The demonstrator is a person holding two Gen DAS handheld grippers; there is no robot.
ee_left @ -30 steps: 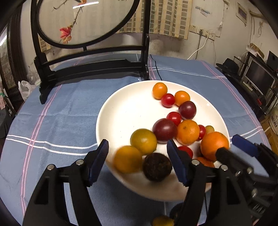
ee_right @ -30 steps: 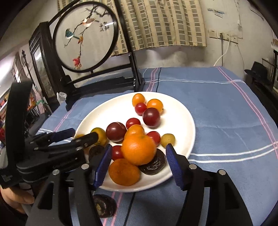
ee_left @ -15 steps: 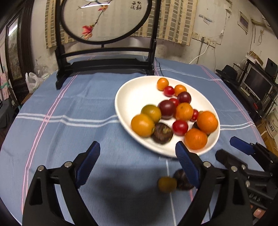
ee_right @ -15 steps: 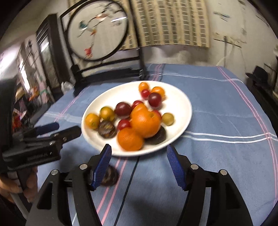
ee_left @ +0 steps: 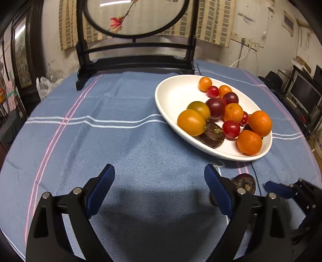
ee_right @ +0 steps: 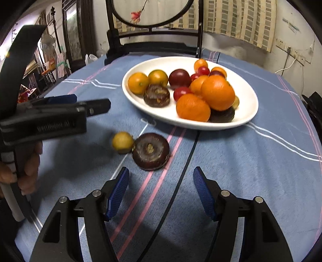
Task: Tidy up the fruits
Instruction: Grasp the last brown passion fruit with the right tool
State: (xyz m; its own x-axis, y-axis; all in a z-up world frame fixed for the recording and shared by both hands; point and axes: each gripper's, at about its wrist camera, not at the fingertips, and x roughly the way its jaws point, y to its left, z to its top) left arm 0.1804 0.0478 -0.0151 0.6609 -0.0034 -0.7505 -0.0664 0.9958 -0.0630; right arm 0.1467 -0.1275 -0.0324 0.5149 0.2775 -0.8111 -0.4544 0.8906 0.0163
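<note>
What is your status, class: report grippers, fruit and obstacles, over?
Left gripper and right gripper jaws open, both empty. Dark fruit and small yellow fruit on the cloth, off the plate. Nothing blocking them.

Blue striped cloth (ee_left: 124,145) over table; dark-framed round screen (ee_left: 136,18) at far edge; curtain (ee_right: 237,22), wall sockets (ee_right: 291,53) behind.

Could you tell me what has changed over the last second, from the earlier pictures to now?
Both claws have drawn back from the white plate toward the near edge of the table. The left claw, earlier straddling fruit on the plate, now stands wider and empty. The right claw, earlier around an orange, is empty, above the dark fruit and small yellow fruit on the blue cloth. The fruit on the plate looks much as before.
</note>
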